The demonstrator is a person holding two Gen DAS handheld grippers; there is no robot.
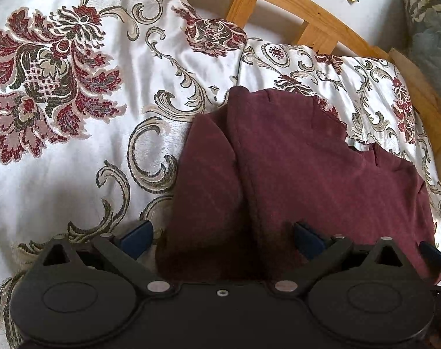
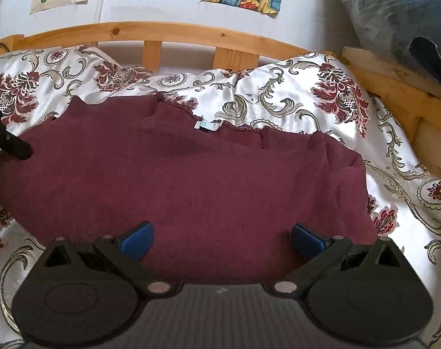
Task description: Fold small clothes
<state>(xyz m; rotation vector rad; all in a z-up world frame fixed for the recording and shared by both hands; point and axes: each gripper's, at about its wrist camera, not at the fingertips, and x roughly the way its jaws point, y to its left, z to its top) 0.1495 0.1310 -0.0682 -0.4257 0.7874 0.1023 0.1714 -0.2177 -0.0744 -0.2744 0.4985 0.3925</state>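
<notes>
Both tools, left (image 1: 223,240) and right (image 2: 221,240), gape wide over the shirt's (image 2: 191,180) near edge; bedspread (image 1: 75,160) lies bare to the left.

Garment spread on the bedspread, both grippers at its near edge.

The garment (image 2: 191,174) lies flat on the bedspread (image 2: 322,110), its neckline and label (image 2: 207,124) toward the far edge, where the wooden headboard (image 2: 150,33) stands against the wall. One sleeve (image 1: 203,180) is folded in along its left side. The left gripper (image 1: 221,240) hovers over the garment's near left part, the right gripper (image 2: 221,240) over its near middle, each with jaws spread wide.
</notes>
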